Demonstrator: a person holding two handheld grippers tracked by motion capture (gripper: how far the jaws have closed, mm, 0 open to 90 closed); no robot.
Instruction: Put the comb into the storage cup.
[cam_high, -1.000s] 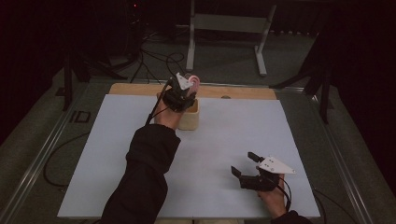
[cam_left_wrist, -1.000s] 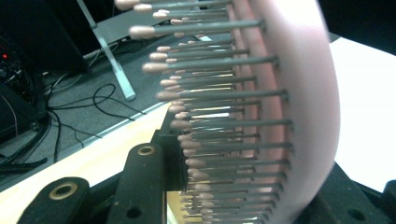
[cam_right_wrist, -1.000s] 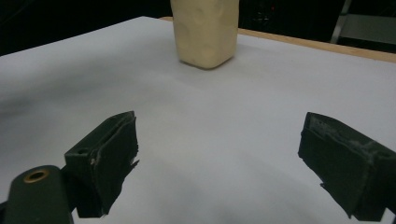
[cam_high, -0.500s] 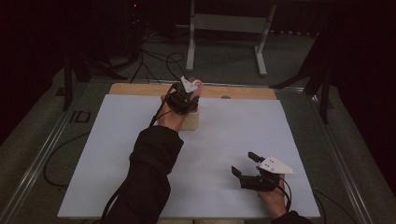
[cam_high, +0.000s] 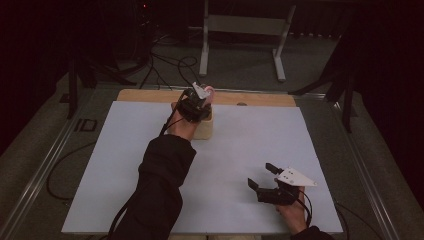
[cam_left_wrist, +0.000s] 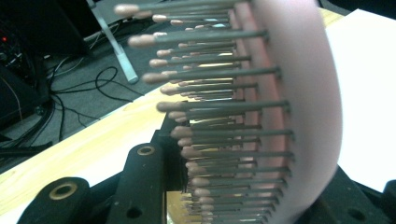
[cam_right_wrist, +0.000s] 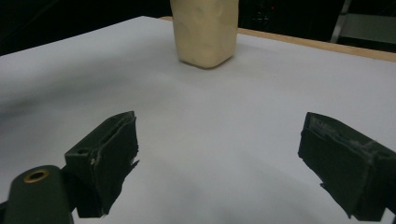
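Left gripper (cam_high: 199, 100) is clamped on a pink hairbrush (cam_left_wrist: 299, 107), held above the cream block (cam_right_wrist: 205, 30) at the table's far edge. Right gripper (cam_right_wrist: 219, 163) rests near the front edge, jaws spread wide, holding nothing.

hairbrush (cam_left_wrist: 299, 107) above block (cam_high: 204, 127), block on sheet (cam_high: 125, 165)
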